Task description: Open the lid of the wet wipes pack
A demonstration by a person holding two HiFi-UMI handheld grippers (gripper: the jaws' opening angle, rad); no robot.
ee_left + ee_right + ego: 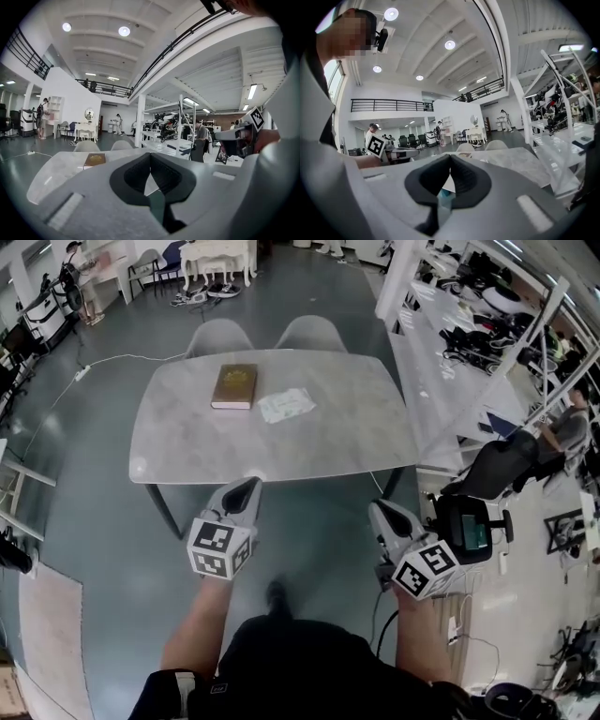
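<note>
The wet wipes pack (286,405), white with a green print, lies flat on the grey marble table (356,427), right of a brown book (234,386). My left gripper (247,489) hangs shut and empty at the table's near edge, well short of the pack. My right gripper (378,512) is shut and empty too, off the table's near right corner. In the left gripper view the jaws (150,157) meet tip to tip, with the book (95,159) beyond them. The right gripper view shows its jaws (450,159) pressed together, the table (520,161) ahead.
Two grey chairs (267,334) stand at the table's far side. A long white workbench (441,362) with clutter runs along the right. A black office chair (497,465) and a small screen stand (469,531) sit near my right hand. A cable (103,362) trails on the floor at left.
</note>
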